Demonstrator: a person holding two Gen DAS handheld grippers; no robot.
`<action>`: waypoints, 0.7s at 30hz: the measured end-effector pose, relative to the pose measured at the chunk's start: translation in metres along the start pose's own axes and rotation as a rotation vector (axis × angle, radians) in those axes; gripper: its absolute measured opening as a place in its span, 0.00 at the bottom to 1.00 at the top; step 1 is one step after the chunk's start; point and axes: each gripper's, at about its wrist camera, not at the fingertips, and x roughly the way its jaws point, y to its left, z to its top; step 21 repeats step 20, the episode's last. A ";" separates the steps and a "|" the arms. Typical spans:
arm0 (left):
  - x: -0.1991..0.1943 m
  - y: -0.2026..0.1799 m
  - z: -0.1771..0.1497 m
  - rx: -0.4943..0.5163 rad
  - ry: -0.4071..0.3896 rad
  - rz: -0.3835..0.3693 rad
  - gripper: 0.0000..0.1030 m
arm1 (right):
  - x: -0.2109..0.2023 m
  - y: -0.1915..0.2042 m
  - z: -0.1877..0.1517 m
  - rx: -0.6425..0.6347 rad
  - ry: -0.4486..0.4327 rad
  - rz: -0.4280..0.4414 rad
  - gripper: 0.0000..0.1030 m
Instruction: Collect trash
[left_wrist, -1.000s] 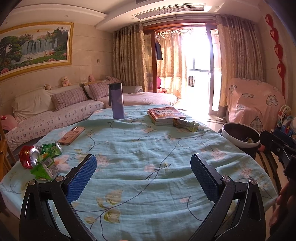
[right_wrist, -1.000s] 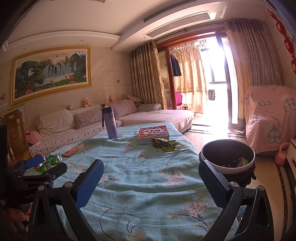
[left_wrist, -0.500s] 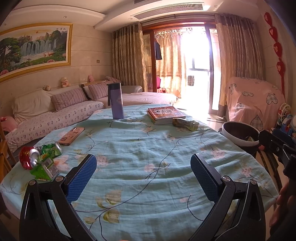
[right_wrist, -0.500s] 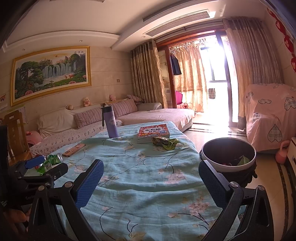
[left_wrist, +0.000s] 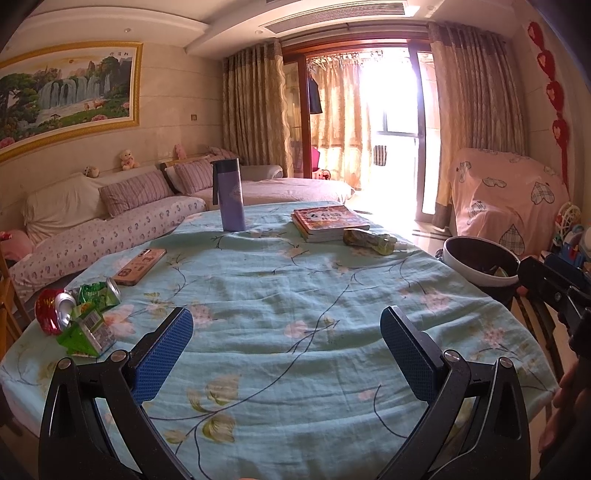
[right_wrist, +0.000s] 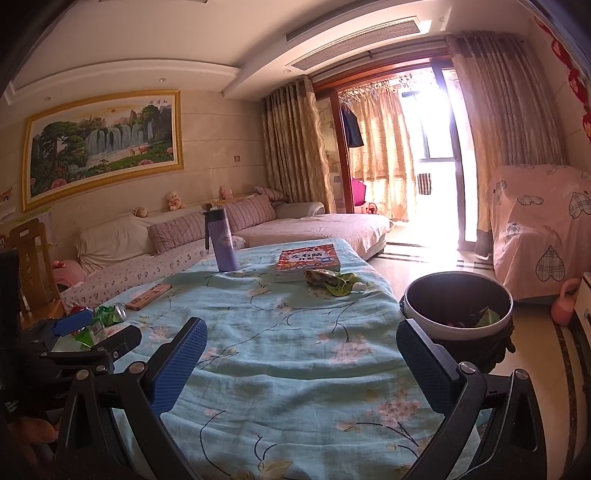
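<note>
A round table with a light blue floral cloth (left_wrist: 295, 295) holds trash. At its left edge lie a crushed red can (left_wrist: 50, 310), a green can (left_wrist: 98, 293) and a green carton (left_wrist: 86, 334). A crumpled green wrapper (left_wrist: 369, 240) lies by the books, and also shows in the right wrist view (right_wrist: 328, 280). A white-rimmed trash bin (right_wrist: 458, 306) with some trash inside stands right of the table. My left gripper (left_wrist: 286, 343) is open and empty over the near table. My right gripper (right_wrist: 301, 358) is open and empty too.
A purple bottle (left_wrist: 231, 199), a stack of books (left_wrist: 328, 221) and a phone (left_wrist: 140, 266) are on the table. A sofa (left_wrist: 110, 221) runs behind it. A wooden chair (right_wrist: 33, 266) stands at the left. A covered armchair (right_wrist: 539, 229) stands right.
The right wrist view has shifted slightly, with the bin and wrapper a little higher in frame. The left gripper has barely moved. Both stay open.
</note>
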 end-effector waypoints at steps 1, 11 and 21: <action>0.001 0.000 0.000 -0.001 0.002 -0.001 1.00 | 0.001 0.000 0.000 0.001 0.003 -0.001 1.00; 0.013 -0.004 -0.002 -0.007 0.046 -0.030 1.00 | 0.011 -0.006 -0.003 0.020 0.045 -0.014 1.00; 0.040 -0.012 -0.001 -0.010 0.104 -0.058 1.00 | 0.039 -0.017 -0.006 0.035 0.137 -0.037 1.00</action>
